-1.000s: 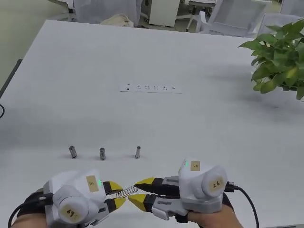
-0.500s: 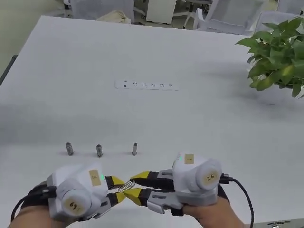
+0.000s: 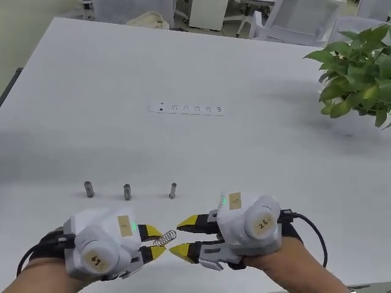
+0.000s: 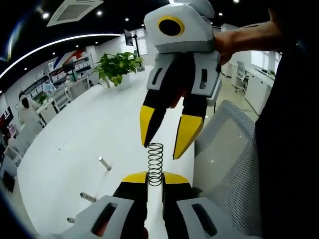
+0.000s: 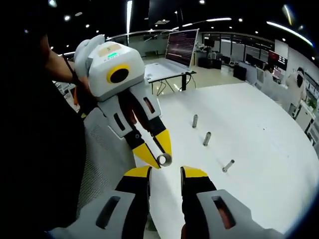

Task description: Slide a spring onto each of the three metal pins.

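Metal coil spring point(image 3: 164, 237), one end pinched in the left hand-held gripper point(image 3: 156, 242); the right hand-held gripper point(image 3: 181, 236) gapes at its 3 o'clock. Three cylindrical pins point(image 3: 127, 191) stand at 11 o'clock on the white desk point(image 3: 244, 152).

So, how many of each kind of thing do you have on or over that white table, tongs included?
Metal pins: 3
Loose spring: 1, gripped by the left tongs
Tongs: 2, the left tongs and the right tongs
Power strip: 1
Potted plant: 1
Total: 8
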`<state>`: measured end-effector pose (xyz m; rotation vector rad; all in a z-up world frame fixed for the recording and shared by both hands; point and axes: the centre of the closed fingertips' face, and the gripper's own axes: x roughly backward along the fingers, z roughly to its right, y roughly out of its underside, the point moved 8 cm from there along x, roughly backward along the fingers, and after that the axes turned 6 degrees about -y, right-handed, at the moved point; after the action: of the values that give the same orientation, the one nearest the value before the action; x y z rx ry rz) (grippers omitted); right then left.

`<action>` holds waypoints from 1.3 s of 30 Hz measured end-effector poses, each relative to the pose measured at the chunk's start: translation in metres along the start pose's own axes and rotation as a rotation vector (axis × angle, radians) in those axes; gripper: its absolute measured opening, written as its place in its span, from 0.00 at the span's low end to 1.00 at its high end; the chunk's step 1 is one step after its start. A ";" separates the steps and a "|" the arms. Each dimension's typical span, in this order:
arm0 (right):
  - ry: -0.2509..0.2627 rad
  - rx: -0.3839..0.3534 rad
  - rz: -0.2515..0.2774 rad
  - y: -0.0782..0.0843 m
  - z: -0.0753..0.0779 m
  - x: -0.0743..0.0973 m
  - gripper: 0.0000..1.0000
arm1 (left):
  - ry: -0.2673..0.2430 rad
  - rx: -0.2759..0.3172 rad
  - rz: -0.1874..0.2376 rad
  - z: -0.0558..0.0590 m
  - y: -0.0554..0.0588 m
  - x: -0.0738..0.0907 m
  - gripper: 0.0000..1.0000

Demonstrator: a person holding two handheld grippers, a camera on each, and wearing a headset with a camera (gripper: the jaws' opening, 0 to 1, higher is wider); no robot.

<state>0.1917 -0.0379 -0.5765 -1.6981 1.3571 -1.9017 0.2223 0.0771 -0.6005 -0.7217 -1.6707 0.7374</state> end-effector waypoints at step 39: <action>-0.113 0.299 -0.207 0.000 -0.009 -0.009 0.08 | 0.086 -0.117 -0.002 0.017 -0.010 -0.012 0.03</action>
<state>0.1862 -0.0271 -0.5815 -1.8145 0.8347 -1.9633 0.2077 0.0603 -0.6030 -0.8225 -1.6457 0.6019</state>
